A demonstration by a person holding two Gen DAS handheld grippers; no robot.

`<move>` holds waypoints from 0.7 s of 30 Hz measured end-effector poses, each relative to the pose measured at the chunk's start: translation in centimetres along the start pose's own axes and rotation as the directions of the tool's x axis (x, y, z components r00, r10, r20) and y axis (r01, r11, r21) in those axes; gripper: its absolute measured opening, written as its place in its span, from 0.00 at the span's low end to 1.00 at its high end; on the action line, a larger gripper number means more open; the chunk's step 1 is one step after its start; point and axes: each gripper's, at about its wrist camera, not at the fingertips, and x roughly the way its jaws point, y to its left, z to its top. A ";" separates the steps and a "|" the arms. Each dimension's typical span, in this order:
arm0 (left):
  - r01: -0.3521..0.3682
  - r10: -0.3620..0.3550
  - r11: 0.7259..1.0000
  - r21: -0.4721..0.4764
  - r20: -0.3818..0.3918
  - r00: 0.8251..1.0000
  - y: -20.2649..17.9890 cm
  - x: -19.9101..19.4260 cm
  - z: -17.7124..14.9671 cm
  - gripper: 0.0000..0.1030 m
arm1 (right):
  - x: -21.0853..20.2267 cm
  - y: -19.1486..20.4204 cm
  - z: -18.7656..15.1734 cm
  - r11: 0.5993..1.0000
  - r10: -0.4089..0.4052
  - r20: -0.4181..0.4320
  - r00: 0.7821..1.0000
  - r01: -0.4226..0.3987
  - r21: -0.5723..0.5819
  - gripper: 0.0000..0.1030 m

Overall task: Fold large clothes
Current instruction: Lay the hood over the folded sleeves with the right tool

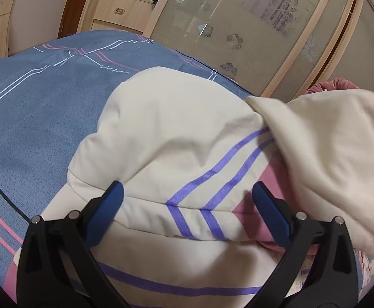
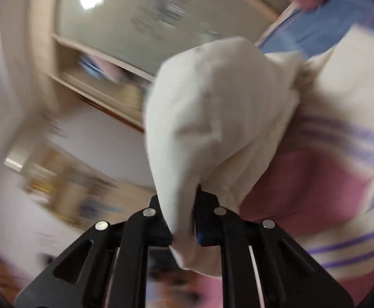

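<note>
A cream garment [image 1: 166, 138] with purple stripes and pink panels is spread on a blue bed [image 1: 38, 107], reaching from the centre to 3 o'clock in the left wrist view. The left gripper [image 1: 187, 215] is held above it with jaws released, nothing pinched. The right gripper [image 2: 183, 220] is clenched on a cream fold of the garment. The cloth is judged soft, light and limp; hems and corners are best taken, since bunched middles would sag.
</note>
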 end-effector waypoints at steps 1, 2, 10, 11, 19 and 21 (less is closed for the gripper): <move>0.002 -0.002 1.000 -0.003 0.002 1.000 0.1 -0.1 0.0 0.98 | -0.9 -0.5 -0.6 0.996 0.072 0.022 0.997 -0.073 0.054 0.13; 0.010 -0.010 1.000 -0.009 0.006 1.000 0.1 -0.3 0.1 0.98 | -1.7 -1.6 -1.7 0.988 0.089 0.035 0.995 -0.093 0.120 0.13; 0.123 -0.129 0.992 0.039 0.188 0.974 -1.9 -5.7 0.4 0.98 | -6.0 -3.4 -7.5 0.755 -0.635 0.077 0.769 0.638 -0.147 0.71; 0.105 -0.129 0.988 0.117 0.217 0.968 -4.0 -7.5 0.5 0.97 | -7.2 -2.3 -7.6 0.735 -0.645 0.128 0.753 0.658 -0.166 0.73; 0.158 -0.179 0.900 0.407 0.015 0.984 -16.7 -8.3 -3.1 0.81 | -9.8 5.3 -2.7 0.695 -0.572 0.327 0.752 0.656 -0.293 0.73; 0.180 -0.165 0.914 0.363 -0.073 0.984 -16.9 -6.2 -4.2 0.81 | -5.8 6.5 -1.0 0.623 -0.619 0.311 0.721 0.692 -0.365 0.77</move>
